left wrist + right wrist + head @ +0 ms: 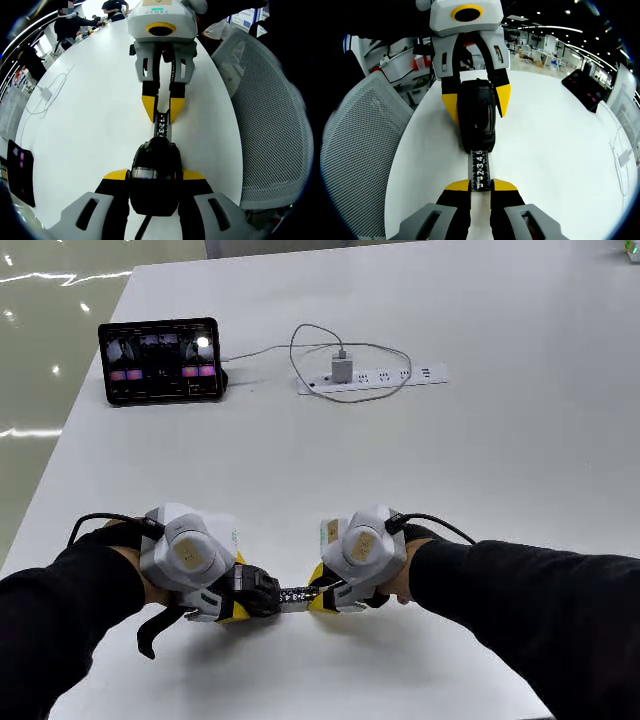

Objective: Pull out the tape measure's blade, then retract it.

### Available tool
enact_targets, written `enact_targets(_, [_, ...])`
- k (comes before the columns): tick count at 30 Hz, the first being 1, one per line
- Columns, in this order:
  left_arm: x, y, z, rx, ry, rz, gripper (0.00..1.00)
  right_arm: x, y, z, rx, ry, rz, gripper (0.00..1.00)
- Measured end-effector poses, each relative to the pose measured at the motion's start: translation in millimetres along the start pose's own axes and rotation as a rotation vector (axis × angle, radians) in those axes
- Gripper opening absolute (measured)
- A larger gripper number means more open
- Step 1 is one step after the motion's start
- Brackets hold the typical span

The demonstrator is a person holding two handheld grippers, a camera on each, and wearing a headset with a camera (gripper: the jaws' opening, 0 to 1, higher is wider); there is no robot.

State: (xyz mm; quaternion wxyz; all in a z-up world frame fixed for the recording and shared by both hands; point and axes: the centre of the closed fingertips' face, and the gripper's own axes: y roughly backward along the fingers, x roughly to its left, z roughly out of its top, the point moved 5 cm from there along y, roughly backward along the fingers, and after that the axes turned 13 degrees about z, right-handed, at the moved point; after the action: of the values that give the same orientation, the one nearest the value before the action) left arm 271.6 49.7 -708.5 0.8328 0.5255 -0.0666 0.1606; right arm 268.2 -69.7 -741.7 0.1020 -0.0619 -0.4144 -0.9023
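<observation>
The white table [450,440] takes up most of the head view. Beside its near edge, the gripper views show a grey mesh chair [265,125]. Black sleeves [540,590] reach in from both sides at the bottom of the head view.

At the far left of the table, a dark tablet [160,360] stands propped up with its screen lit. To its right lies a white power strip [385,377] with a white charger [342,368] plugged in. A thin cable [300,340] loops around the strip and runs on to the tablet.

The two grippers sit low over the near edge, facing each other tip to tip. The left gripper [245,600] has its yellow-tipped jaws clamped on the sides of the black tape measure [258,592]. In its own view, the case [156,170] sits squarely between the jaws. The right gripper [322,597] has its jaws pressed together on the end of the blade [297,594]. In its own view, the yellow tips pinch the strip just below the printed numbers [480,167].

The tape measure rests on or just above the table between the two hands; which of the two cannot be told. Only a short length of blade shows outside the case. It runs straight between the case and the right gripper's tips, with digits up to 5 readable along it.
</observation>
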Motion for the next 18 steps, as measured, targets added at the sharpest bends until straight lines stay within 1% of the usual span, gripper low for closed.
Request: enact_targets(18, [-0.2, -0.5, 0.2, 0.0, -0.004, 0.003, 0.32, 1.1, 6.4, -7.7, 0.01, -0.008, -0.008, 0.1])
